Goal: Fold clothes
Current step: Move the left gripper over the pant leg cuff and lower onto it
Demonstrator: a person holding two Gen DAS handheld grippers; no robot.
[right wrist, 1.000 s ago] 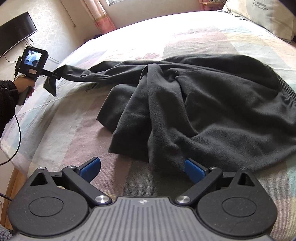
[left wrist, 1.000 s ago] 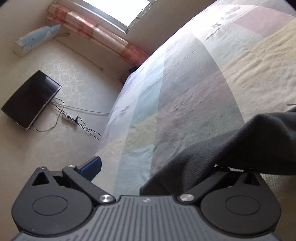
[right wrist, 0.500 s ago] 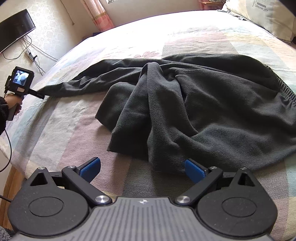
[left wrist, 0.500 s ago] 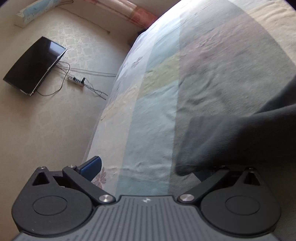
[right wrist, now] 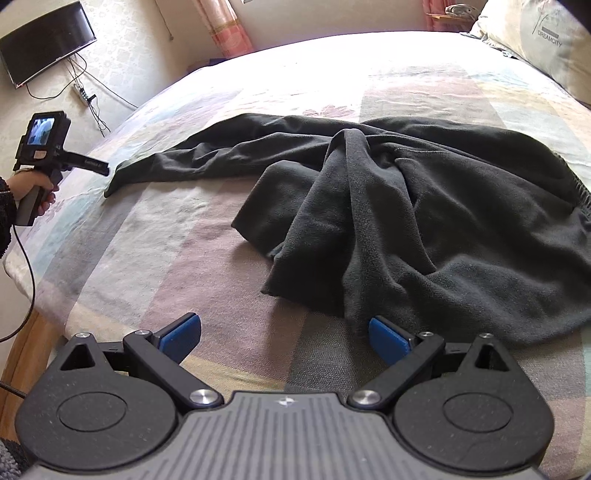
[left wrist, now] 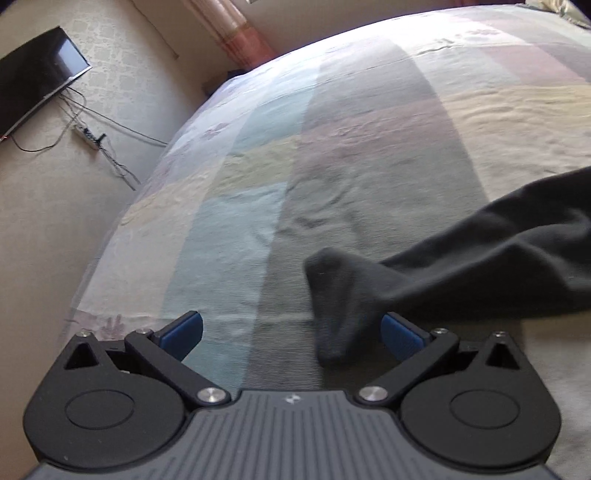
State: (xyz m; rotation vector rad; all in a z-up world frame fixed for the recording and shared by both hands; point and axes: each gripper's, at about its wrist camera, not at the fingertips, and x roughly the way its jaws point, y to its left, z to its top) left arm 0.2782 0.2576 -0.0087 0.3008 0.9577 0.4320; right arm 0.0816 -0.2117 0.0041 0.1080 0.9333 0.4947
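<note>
A dark grey fleece garment lies crumpled on the patchwork bedspread, with one sleeve stretched out flat to the left. In the left wrist view the sleeve's cuff rests on the bedspread between my left gripper's fingers, close to the right blue pad. My left gripper is open. From the right wrist it shows as the left gripper, held in a hand just beyond the cuff. My right gripper is open at the garment's near hem, with nothing between its fingers.
A television hangs on the left wall above a power strip with cables. A pillow sits at the far right of the bed. The bed's left edge and wooden frame are near. A striped curtain hangs behind.
The left gripper carried the sleeve out to the left and down. The sleeve, lifted before, now lies flat, and its cuff is off the right finger. The right gripper has barely moved.
</note>
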